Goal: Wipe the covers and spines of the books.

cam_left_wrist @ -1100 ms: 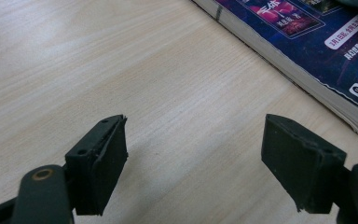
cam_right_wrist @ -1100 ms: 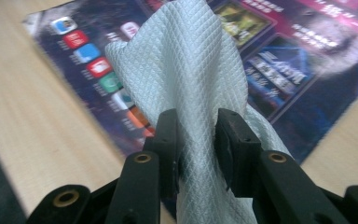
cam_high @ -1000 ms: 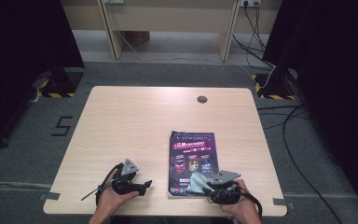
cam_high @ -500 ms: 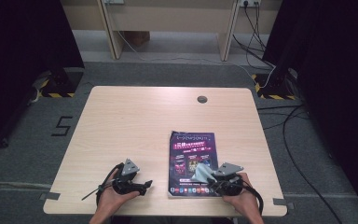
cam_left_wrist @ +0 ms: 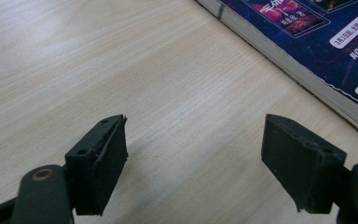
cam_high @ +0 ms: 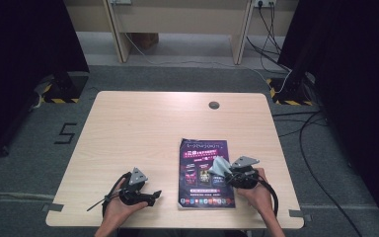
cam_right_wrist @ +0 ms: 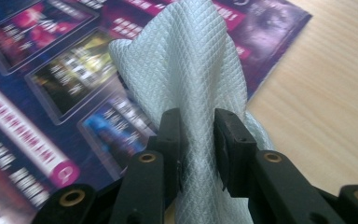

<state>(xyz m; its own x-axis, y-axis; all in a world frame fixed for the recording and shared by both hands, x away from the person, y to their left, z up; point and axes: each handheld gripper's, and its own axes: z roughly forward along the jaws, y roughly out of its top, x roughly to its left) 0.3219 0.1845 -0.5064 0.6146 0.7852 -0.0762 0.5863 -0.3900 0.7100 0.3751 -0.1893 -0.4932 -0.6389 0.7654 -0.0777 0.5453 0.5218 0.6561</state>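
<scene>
wooden table [cam_high: 143, 128], one magazine [cam_high: 205, 190], one cloth [cam_right_wrist: 186, 84], two grippers

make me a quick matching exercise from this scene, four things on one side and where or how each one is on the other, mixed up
Things:
1. left gripper
2. right gripper
3. cloth
4. magazine

States:
A. lies flat on the table, purple cover up
B. jaws wide apart over bare wood
C. pale, quilted, pinched and standing up above the cover
D. jaws closed on fabric

Pairs: 1-B, 2-D, 3-C, 4-A
</scene>
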